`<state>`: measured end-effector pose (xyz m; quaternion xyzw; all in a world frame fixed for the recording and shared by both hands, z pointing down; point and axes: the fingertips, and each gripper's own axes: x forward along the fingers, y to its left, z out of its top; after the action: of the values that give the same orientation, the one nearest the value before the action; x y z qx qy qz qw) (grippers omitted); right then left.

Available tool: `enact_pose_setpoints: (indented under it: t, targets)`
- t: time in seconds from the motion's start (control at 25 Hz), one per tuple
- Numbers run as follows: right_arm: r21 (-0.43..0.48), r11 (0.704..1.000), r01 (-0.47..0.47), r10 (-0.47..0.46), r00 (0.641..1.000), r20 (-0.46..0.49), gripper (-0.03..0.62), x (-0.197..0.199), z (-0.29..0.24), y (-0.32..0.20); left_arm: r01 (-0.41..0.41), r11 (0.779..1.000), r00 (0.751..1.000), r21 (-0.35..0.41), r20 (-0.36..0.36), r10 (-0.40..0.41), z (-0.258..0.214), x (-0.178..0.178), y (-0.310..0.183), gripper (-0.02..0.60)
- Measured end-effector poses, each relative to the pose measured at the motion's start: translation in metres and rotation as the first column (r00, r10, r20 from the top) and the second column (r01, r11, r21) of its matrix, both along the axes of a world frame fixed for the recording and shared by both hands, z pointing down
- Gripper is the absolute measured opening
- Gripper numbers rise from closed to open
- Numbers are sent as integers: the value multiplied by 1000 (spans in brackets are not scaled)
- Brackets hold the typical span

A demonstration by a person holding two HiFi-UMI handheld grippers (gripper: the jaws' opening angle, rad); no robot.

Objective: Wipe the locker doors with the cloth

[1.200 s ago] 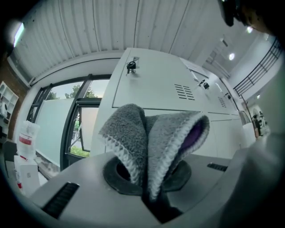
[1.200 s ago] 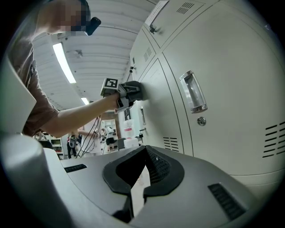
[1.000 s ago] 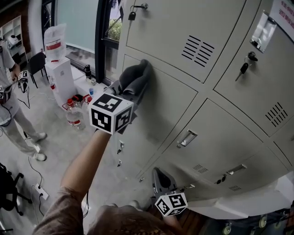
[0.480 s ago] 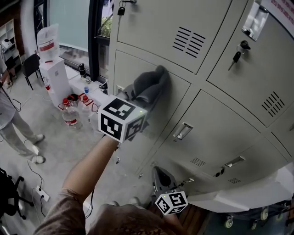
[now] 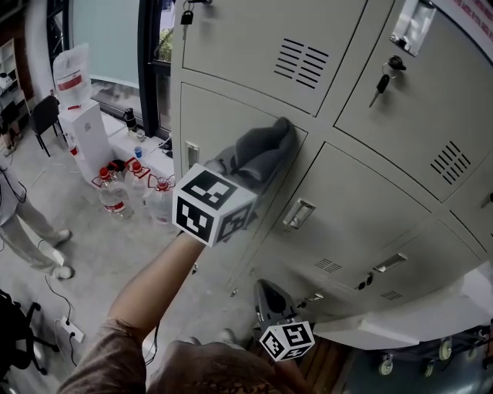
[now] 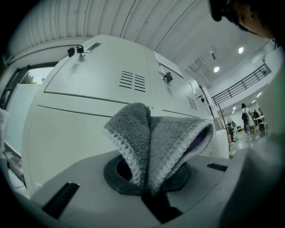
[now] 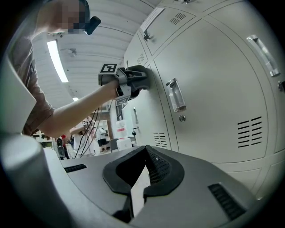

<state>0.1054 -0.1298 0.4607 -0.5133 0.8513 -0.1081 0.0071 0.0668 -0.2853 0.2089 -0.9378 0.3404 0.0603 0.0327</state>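
A grey cloth is pressed against the upper right part of a beige locker door. My left gripper is shut on the cloth, its marker cube toward me. In the left gripper view the folded cloth rises out of the jaws of the left gripper, in front of the locker doors. My right gripper hangs low by the bottom lockers, shut and holding nothing. The right gripper view shows the right gripper, and the left gripper holding the cloth on the door.
Recessed handles and keys stick out of neighbouring doors, and a padlock hangs above. Water bottles and a white box stand on the floor by the window. A person stands at the far left.
My left gripper has slid the cloth to the right along the upper part of the door. The head view has shifted with it. The right gripper has stayed put.
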Motion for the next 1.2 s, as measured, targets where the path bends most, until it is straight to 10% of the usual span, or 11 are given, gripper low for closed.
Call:
enact_pose_setpoints:
  t: [0.64,1.2]
  targets:
    - [3,1000,-5,5,1000,-4,-2,1,-1,4,-92,996,996,4,-5,92,5,26,23,40]
    - [11,997,82,-82,997,7,-2,-31,-2,-9,127,991,991,-52,-39,-129,37,-101,4,40]
